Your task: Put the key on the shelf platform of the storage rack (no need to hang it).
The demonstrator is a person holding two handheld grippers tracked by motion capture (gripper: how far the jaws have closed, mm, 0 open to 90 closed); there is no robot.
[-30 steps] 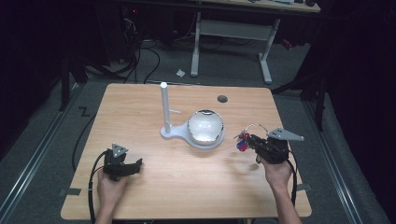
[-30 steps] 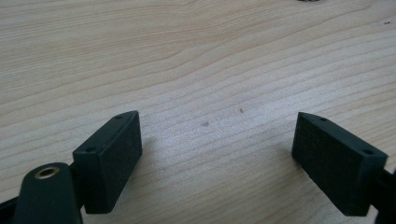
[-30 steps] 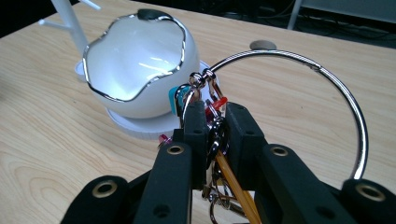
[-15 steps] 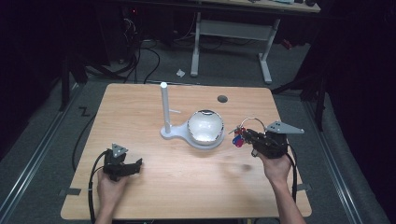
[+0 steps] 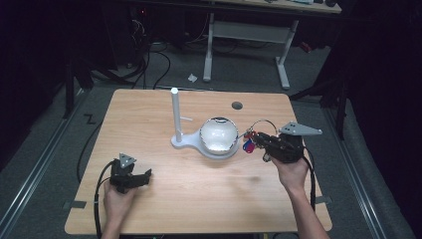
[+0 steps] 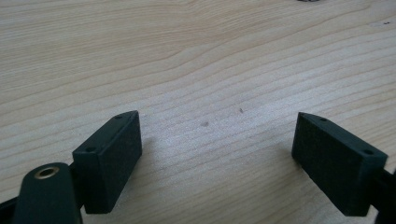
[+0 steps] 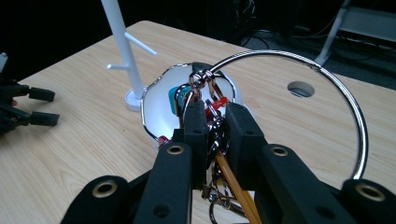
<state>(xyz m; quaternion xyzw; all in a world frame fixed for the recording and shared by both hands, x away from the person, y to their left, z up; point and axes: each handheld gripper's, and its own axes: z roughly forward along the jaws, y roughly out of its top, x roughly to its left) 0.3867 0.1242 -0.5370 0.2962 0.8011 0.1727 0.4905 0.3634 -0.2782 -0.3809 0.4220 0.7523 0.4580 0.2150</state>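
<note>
1. Wooden table (image 5: 199,199) carries a white stand (image 5: 176,119) with a peg post and a shiny round bowl (image 5: 217,135) on its base.
2. My right tongs (image 7: 215,122) are clamped on a key bunch (image 7: 212,105) with a big metal ring (image 7: 327,88), held just beside the bowl.
3. My left tongs (image 6: 217,154) rest low over bare wood at the near left, jaws spread wide, holding nothing.

A large silver metal key ring (image 7: 327,88) with red and blue tags, pinched upright; just beside the white domed bowl (image 5: 218,135) with its white peg stand (image 5: 175,115).
</note>
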